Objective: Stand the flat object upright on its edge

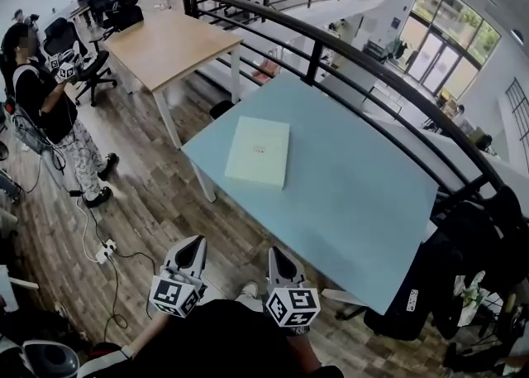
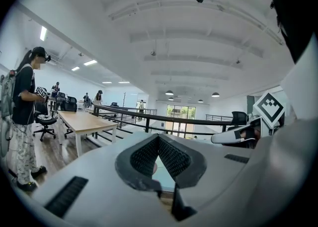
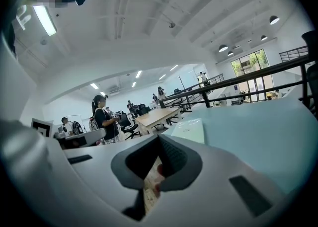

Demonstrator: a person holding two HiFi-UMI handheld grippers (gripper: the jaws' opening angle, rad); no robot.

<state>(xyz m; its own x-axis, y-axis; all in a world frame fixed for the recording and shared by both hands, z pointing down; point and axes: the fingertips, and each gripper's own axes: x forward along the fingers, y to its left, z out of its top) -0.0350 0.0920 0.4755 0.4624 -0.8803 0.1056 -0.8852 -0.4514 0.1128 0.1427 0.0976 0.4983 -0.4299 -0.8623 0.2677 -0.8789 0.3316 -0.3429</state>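
A pale, flat object (image 1: 258, 151) lies face-up on the light blue surface (image 1: 355, 194), toward that surface's left corner and clear of its edges. Its long axis runs from my side of the surface toward the black railing (image 1: 331, 47) beyond the surface's far edge. It sits slightly askew to the surface's sides, with one short end pointing back at me. My left hand-held gripper (image 1: 197, 241) hangs off the surface's near edge, over the wood floor (image 1: 140, 203). Its jaws are pressed together with nothing between them. My right hand-held gripper (image 1: 274, 252) hangs beside it, likewise short of the surface, its jaws closed and empty. Both tips point toward the surface, well apart from the object. From the right gripper view, the object (image 3: 189, 130) shows flat on the surface, ahead of the closed jaws.
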